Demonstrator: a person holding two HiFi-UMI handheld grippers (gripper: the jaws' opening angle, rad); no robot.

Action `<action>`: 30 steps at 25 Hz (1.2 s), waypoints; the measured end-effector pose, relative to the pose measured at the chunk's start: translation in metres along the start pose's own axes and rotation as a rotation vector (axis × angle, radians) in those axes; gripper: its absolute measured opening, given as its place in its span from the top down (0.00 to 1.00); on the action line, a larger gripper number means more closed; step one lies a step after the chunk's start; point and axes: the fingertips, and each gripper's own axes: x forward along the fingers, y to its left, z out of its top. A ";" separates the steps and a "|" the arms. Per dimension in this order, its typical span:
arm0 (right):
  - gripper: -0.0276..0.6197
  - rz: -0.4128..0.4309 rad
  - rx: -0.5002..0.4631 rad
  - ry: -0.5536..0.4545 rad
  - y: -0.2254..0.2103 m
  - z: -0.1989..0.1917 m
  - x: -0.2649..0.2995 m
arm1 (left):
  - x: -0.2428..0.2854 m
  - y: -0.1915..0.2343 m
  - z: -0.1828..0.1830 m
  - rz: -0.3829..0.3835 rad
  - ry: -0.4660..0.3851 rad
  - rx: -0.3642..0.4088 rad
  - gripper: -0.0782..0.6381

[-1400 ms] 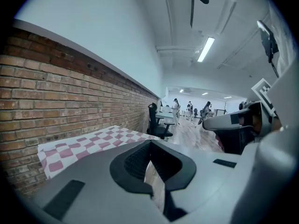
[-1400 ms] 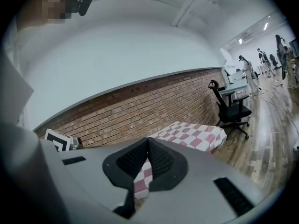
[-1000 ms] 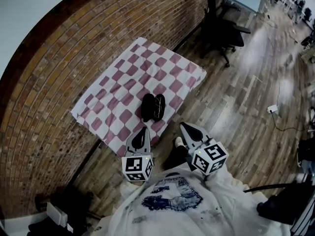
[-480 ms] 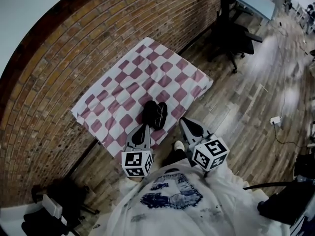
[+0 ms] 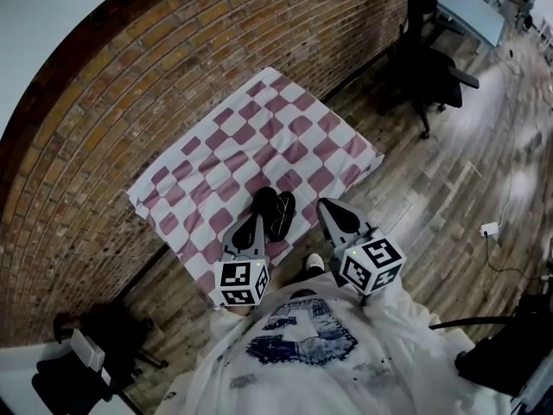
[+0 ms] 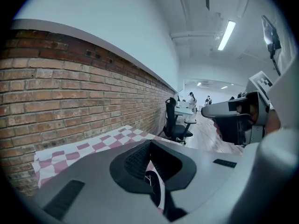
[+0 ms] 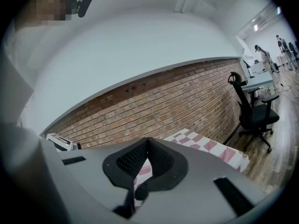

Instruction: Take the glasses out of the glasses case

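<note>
Left gripper (image 5: 253, 225) and right gripper (image 5: 329, 207) have both moved up to the near edge of the checked cloth (image 5: 259, 128) since a second ago.
Left jaws are together, tips just beside the open black glasses case (image 5: 275, 213); I can't tell if they touch it or what's inside. Right jaws are also together, empty, over the same edge just right of the case. Case sits mid near edge. Brick wall (image 5: 173, 67) backs the far edge. Office chair (image 5: 429, 67) and floor plug (image 5: 490, 228) are well apart.
</note>
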 end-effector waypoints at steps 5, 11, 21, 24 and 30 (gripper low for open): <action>0.94 0.017 0.000 0.012 -0.021 0.007 0.013 | 0.021 -0.001 0.000 0.021 0.016 -0.007 0.88; 0.94 0.038 0.002 0.025 -0.038 0.007 0.024 | 0.036 -0.003 -0.004 0.044 0.034 -0.011 0.88; 0.94 0.029 0.028 0.040 -0.057 0.005 0.029 | 0.053 -0.002 -0.021 0.042 0.097 -0.011 0.88; 0.94 0.018 0.027 0.044 -0.064 0.002 0.031 | 0.061 -0.004 -0.029 0.017 0.128 -0.018 0.88; 0.94 0.001 0.030 0.063 -0.074 -0.004 0.034 | 0.068 -0.004 -0.044 -0.007 0.180 -0.019 0.86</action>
